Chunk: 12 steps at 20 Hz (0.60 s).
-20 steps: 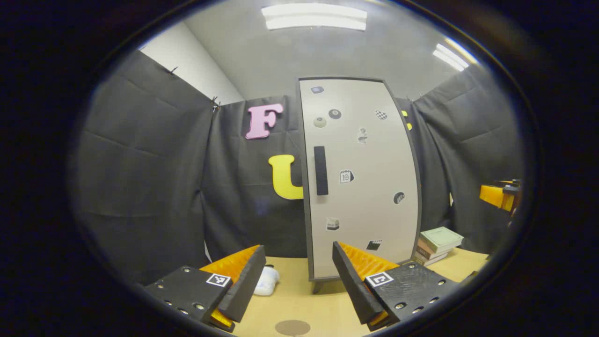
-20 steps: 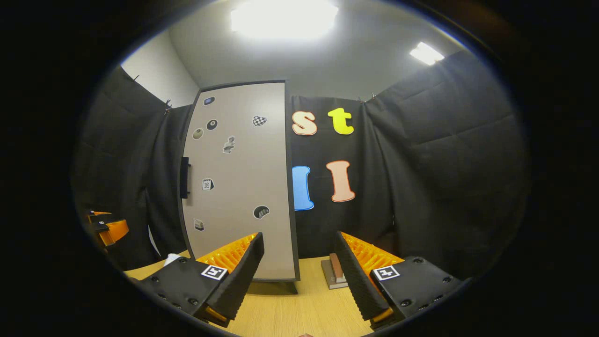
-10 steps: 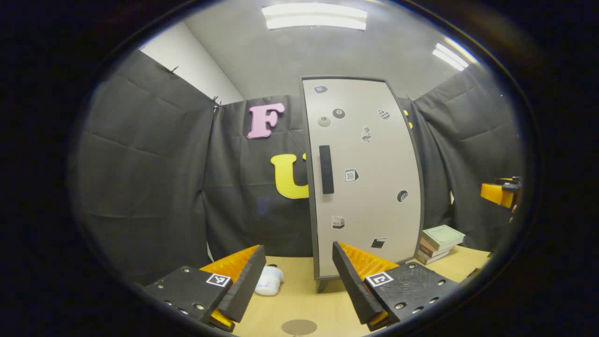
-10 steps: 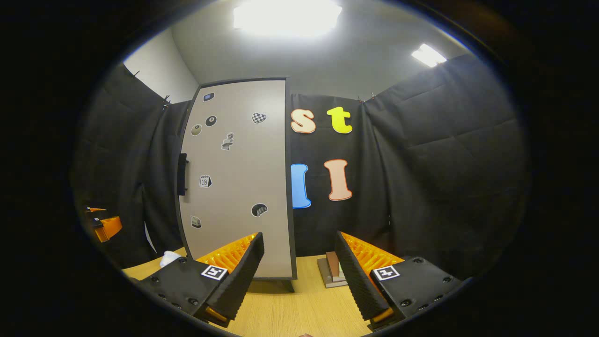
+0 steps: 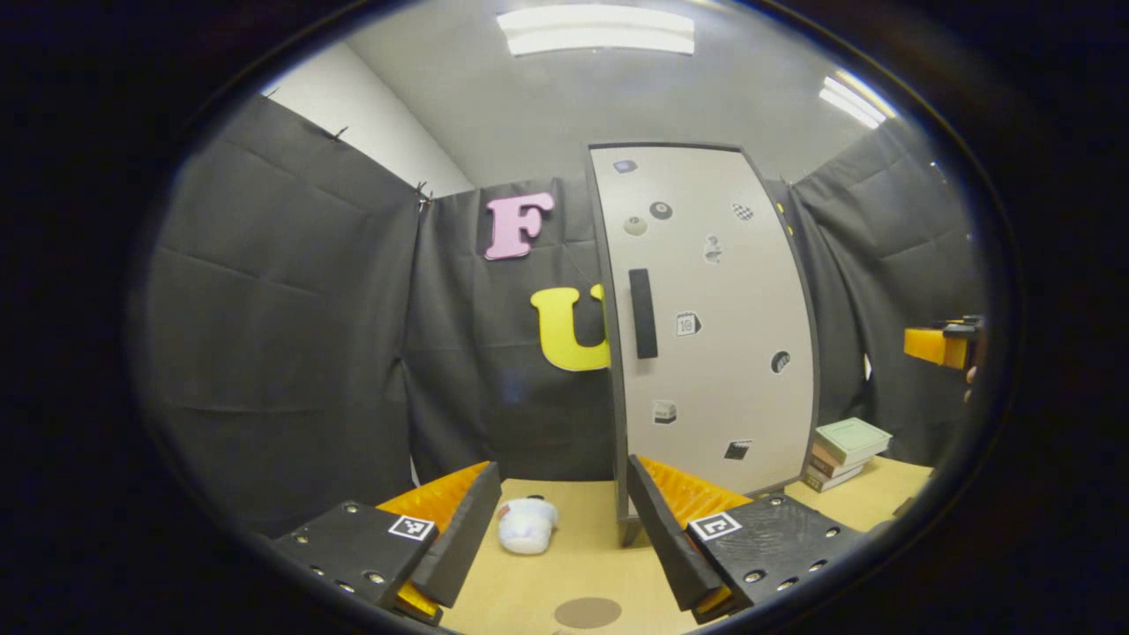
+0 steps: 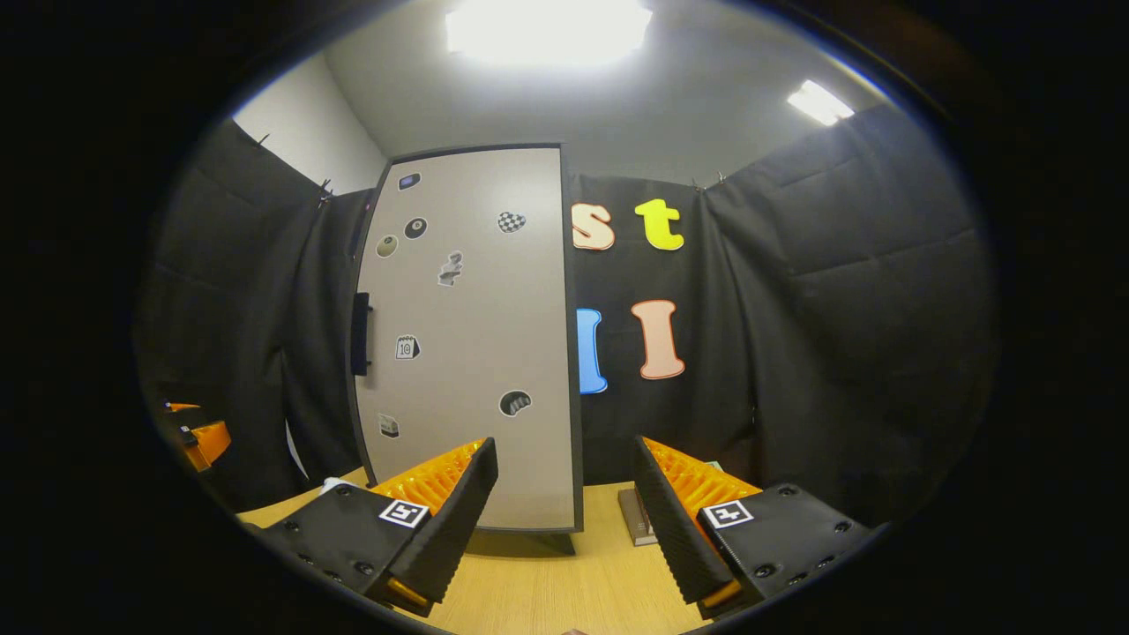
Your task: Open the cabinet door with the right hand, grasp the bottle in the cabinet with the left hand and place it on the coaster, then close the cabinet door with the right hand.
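A tall beige cabinet (image 5: pixel 714 335) stands on the wooden table with its door shut; a dark vertical handle (image 5: pixel 643 313) sits near the door's left edge. The right gripper view has the same cabinet (image 6: pixel 467 344) left of centre, its handle (image 6: pixel 360 333) at the far left edge. A round brown coaster (image 5: pixel 588 611) lies on the table close in front of my left gripper (image 5: pixel 561 529), which is open and empty. My right gripper (image 6: pixel 564 520) is open too, well short of the cabinet. The bottle is hidden behind the door.
A crumpled white cloth (image 5: pixel 526 524) lies on the table left of the cabinet. A stack of books (image 5: pixel 847 451) sits to the cabinet's right, its edge (image 6: pixel 637 522) in the right gripper view. The other gripper (image 5: pixel 942 344) hovers at the far right.
The left gripper view has swung leftward, so the cabinet, cloth and coaster slid to the right. The right gripper view shifted slightly, the cabinet moving right. Both grippers stay open.
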Tool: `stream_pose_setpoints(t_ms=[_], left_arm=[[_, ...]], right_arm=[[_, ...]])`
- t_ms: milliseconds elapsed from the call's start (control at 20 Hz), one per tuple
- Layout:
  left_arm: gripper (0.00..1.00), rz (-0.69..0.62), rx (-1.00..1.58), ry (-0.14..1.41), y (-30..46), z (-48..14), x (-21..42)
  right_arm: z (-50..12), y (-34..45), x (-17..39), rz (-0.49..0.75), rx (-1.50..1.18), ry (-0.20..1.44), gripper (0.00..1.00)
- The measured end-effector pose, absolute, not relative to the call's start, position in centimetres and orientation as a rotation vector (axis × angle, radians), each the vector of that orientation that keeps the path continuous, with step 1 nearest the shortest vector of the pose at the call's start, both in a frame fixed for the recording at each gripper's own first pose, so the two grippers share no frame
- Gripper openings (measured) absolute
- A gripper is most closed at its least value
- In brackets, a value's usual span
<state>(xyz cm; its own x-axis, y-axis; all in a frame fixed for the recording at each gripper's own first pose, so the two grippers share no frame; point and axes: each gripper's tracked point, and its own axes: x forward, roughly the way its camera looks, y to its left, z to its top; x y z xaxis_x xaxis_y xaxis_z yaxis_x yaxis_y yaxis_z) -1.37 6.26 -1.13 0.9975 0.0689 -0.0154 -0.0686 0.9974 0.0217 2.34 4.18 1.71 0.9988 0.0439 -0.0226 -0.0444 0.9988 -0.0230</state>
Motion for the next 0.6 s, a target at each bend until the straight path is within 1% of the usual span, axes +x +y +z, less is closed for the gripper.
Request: stream_pose_setpoints(t_ms=[250,500,600], left_arm=[[0.89,0.144,0.027,0.039,9.8,-2.0,-2.8],[0.87,0.226,0.046,0.050,13.8,-2.4,-4.7],[0.88,0.258,0.055,0.052,15.4,-2.5,-5.6]], right_arm=[[3.8,7.9,4.8,0.111,-0.013,0.006,0.97],[5.5,11.1,7.4,0.152,0.001,0.009,0.96],[6.1,12.6,8.5,0.168,0.004,0.006,0.97]])
